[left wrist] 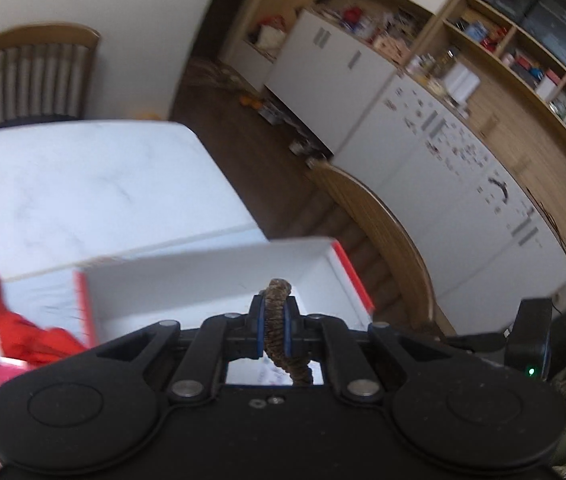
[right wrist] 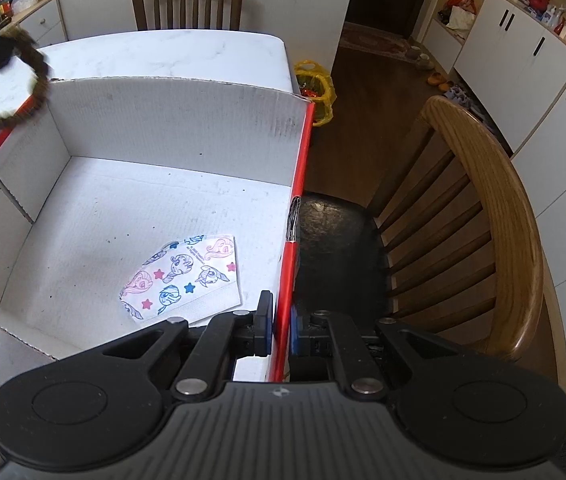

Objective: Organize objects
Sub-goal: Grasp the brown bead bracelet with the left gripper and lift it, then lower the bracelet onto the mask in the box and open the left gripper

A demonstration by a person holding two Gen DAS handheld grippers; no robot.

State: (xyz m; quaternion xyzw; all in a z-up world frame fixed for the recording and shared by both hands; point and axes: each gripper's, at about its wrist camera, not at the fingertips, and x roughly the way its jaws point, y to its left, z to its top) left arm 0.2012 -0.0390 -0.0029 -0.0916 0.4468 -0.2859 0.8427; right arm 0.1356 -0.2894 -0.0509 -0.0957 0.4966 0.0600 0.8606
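While the right tool [right wrist: 281,330] clamps the box wall [right wrist: 299,184], the left tool [left wrist: 274,330], gripping a brown scrunchie [left wrist: 275,320], should clear the rim; then release inside.

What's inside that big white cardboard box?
Inside the box lies one cartoon-printed face mask flat on the floor. The rest of the floor looks bare, though the right gripper hides the near corner.

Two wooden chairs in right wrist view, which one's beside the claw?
The light oak chair with the curved back and black seat, right of the red-edged box. The darker chair stands at the table's far end.
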